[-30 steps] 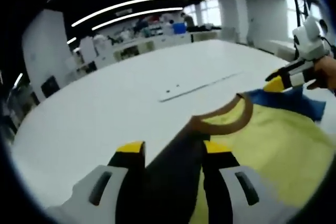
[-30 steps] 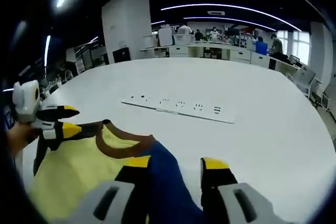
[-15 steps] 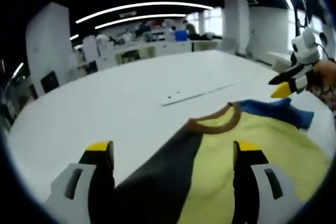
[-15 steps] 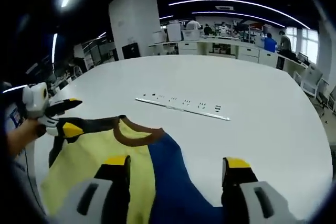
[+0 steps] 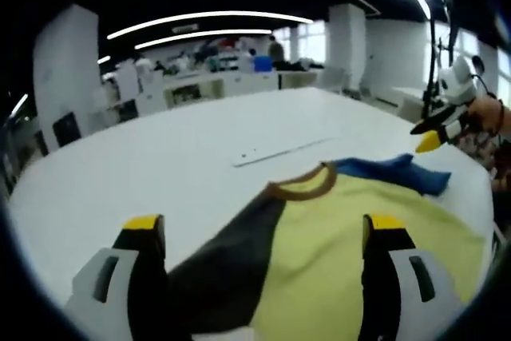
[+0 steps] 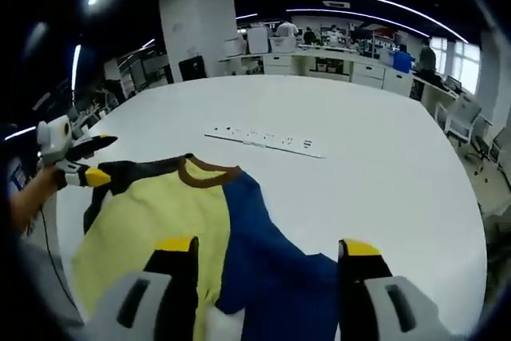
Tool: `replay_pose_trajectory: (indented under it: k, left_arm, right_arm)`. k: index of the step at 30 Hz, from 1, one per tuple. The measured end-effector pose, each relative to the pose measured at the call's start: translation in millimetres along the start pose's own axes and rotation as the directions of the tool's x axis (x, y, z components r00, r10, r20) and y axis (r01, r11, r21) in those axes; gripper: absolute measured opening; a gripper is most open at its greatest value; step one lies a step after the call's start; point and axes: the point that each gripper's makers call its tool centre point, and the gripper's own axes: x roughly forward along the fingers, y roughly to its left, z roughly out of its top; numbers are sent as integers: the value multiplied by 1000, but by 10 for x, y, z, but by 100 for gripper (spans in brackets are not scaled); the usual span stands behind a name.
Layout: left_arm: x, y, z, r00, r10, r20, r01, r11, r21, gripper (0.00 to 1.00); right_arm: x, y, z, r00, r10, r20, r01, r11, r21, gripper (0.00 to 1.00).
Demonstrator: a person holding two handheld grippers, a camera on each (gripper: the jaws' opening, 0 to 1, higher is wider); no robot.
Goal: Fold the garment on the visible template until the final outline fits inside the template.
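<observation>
Right gripper view: the garment (image 6: 200, 221) lies flat — yellow body, blue and dark sleeves, brown collar — both hand-held grippers released.

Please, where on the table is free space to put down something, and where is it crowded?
Bare white table lies beyond the socket strip and beside the shirt's blue sleeve. The near edge is crowded: the shirt spreads there, with the open left gripper and open right gripper over it.
</observation>
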Motion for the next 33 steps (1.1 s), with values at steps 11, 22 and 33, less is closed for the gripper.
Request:
replay_pose_trajectory:
  k: [11, 22, 33]
  left_arm:
    - [-280, -93, 63, 1000, -19, 5, 19, 999, 34, 99]
    - [-500, -190, 17, 999, -29, -21, 31, 995, 100, 99]
    - [-640, -256, -100, 998, -44, -36, 47, 993, 104, 99]
  right_arm:
    - [-329, -36, -476, 996, -55, -68, 55, 998, -4, 65]
    - [-504, -46, -859, 989, -99, -111, 104, 994, 40, 63]
    - [-533, -49, -1072, 984, -137, -116, 152, 979, 134, 55]
